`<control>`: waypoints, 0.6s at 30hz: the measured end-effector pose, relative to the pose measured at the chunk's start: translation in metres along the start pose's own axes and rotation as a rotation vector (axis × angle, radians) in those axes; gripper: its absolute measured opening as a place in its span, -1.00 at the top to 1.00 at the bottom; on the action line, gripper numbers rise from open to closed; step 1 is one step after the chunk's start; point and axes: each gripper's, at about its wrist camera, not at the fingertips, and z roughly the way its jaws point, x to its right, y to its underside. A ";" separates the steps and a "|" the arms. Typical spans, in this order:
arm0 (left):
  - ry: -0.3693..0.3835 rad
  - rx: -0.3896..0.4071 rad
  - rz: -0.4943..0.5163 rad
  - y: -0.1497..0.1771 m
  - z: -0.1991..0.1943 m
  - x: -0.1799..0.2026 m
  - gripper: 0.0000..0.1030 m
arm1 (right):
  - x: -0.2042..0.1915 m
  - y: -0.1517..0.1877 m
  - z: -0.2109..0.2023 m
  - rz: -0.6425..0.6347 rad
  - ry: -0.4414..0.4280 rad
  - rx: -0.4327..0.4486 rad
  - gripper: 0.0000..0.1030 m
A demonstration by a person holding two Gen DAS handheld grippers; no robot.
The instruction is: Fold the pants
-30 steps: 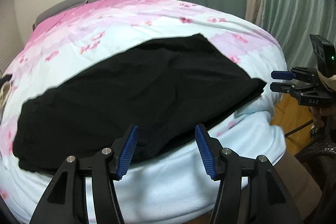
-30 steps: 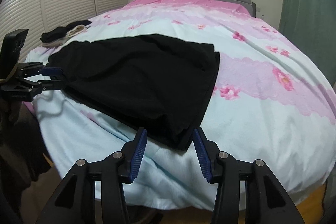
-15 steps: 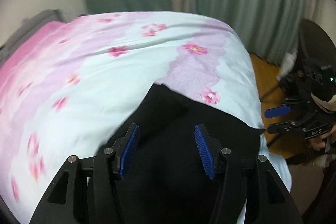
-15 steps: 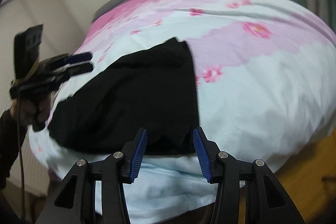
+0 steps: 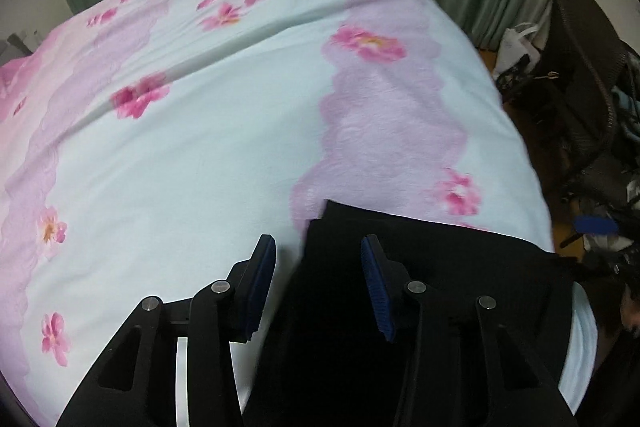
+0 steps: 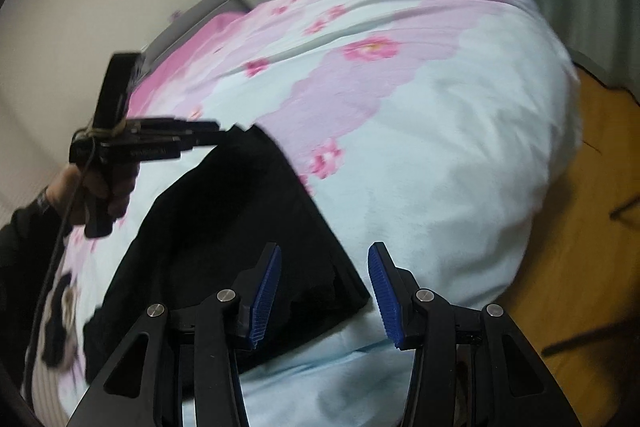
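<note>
1. Left wrist view: left gripper (image 5: 318,283) low over the far corner of the black pants (image 5: 432,291), jaws spread, one finger over the flowered bedspread (image 5: 180,147) and the other over the cloth. Nothing pinched yet. Probably straddling that edge so as to close on the corner for a fold. No brand, label or writing legible.

2. Right wrist view: right gripper (image 6: 324,291) near the bed's edge, jaws spread around the near corner of the pants, nothing held. Likely matched to the left one so both corners lift together. Pants spread flat on the bedspread, running away toward the left gripper. Faint lettering on the left gripper's body, too blurred to read.
</note>
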 end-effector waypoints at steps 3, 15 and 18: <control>0.005 -0.015 -0.043 0.002 0.006 -0.012 0.14 | -0.010 0.006 0.006 0.040 0.057 -0.006 0.09; 0.059 -0.050 -0.039 0.014 0.015 -0.005 0.90 | -0.010 0.024 0.018 0.110 0.014 -0.094 0.17; 0.041 -0.028 -0.038 0.013 0.012 -0.003 0.91 | -0.009 0.025 0.023 0.121 -0.029 -0.095 0.53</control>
